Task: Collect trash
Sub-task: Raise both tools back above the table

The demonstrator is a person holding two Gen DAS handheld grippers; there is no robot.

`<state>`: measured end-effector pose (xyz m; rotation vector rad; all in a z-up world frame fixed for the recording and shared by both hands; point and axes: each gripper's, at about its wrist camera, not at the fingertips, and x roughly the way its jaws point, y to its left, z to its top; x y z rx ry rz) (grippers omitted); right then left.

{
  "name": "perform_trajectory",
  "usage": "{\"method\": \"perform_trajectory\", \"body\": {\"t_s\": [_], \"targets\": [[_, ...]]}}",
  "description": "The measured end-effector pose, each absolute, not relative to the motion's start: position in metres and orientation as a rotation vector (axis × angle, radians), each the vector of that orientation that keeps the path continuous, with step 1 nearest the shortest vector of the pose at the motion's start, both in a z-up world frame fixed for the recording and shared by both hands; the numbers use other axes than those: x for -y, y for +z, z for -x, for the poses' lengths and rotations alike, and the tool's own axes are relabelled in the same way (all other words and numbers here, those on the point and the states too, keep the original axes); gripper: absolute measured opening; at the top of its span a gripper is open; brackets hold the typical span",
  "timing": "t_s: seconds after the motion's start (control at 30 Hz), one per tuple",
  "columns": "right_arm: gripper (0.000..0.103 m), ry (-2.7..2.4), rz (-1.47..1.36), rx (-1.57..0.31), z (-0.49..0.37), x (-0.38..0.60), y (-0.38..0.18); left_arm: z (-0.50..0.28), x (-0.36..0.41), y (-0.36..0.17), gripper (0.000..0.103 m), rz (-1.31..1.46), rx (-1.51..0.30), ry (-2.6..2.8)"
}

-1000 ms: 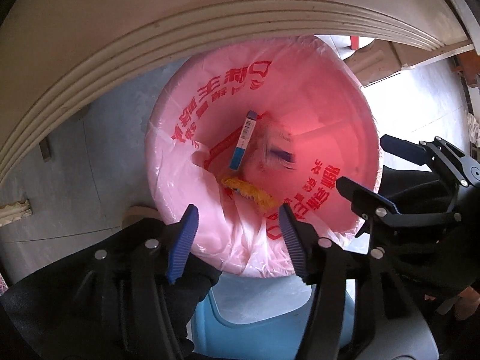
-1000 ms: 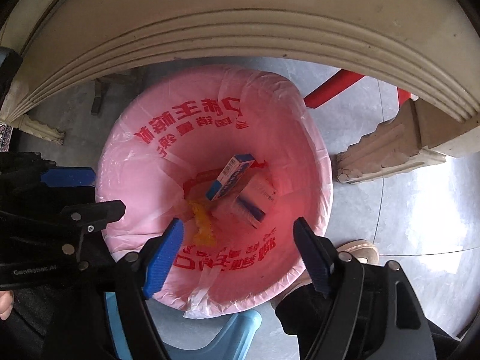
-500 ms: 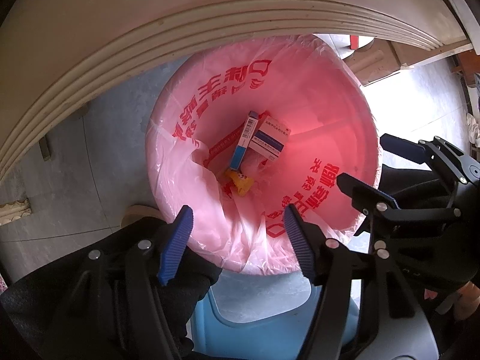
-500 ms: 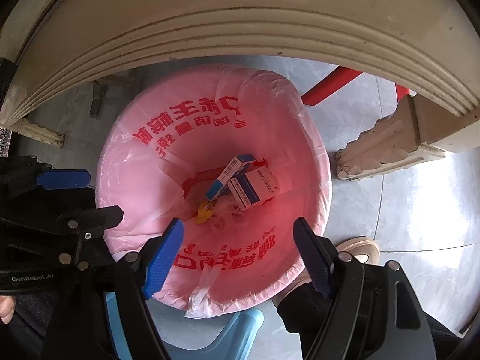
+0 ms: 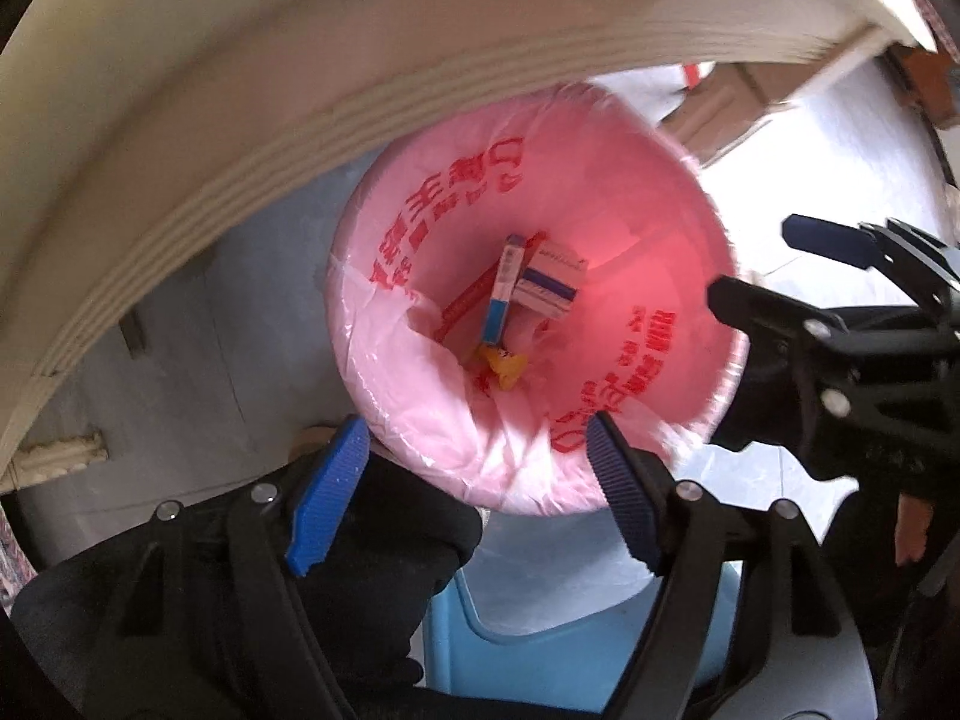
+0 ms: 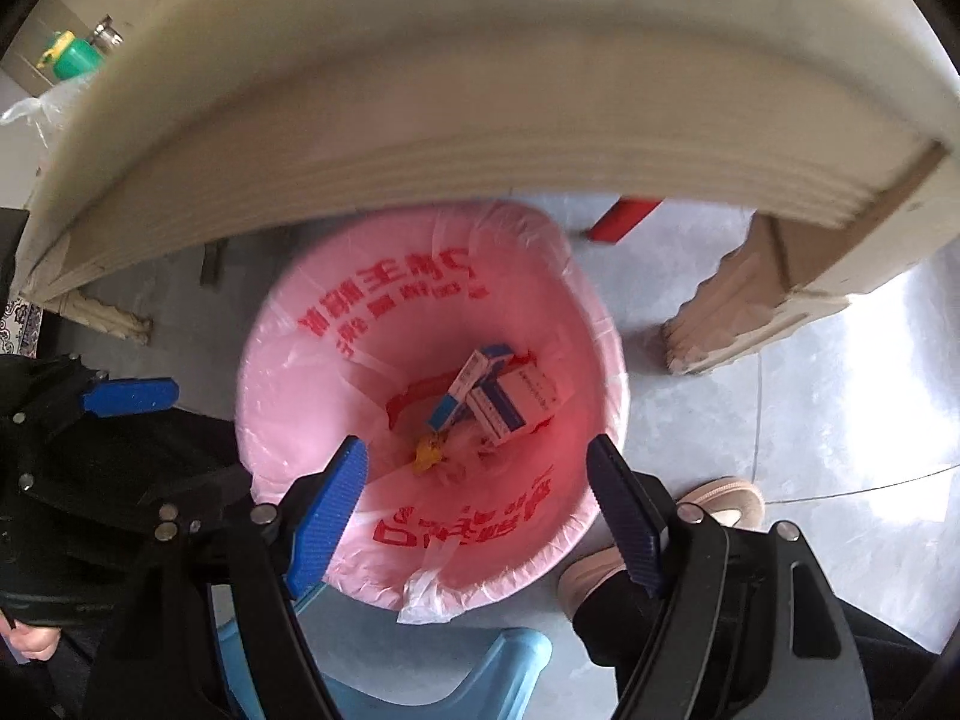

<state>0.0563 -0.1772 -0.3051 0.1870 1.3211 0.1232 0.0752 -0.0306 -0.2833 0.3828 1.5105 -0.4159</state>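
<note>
— While both tongs hang over the pink-lined bin, what do they hold?
— Nothing. The left tongs are spread wide, blue pads bare, and the right tongs gape just as wide.
— Where is the trash?
— At the bottom of the bin: a narrow blue-and-white box leans against a wider white box, touching it, with a yellow scrap just beside them.
— And the surroundings?
— A cream tabletop edge arches above the bin, a light blue stool sits below it, and a beige shoe rests on the grey floor just beside the bin.
</note>
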Motion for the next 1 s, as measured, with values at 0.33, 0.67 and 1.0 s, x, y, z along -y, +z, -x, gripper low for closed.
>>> {"method": "perform_trajectory", "body": {"t_s": [0.33,0.67,1.0], "targets": [[0.078,0.148,-0.253,-1.115,-0.031,0.192,-0.195,-0.056,0.012,-0.181,0.078,-0.400,-1.352,-0.442],[0.087,0.144,-0.265,-0.871,-0.044,0.237,-0.070,-0.112,0.010,-0.050,0.084,-0.416,-1.110,-0.422],[0.087,0.151,-0.148,-0.778,-0.100,0.250,-0.010,-0.185,0.047,0.002,0.087,-0.527,-1.021,-0.459]]}}
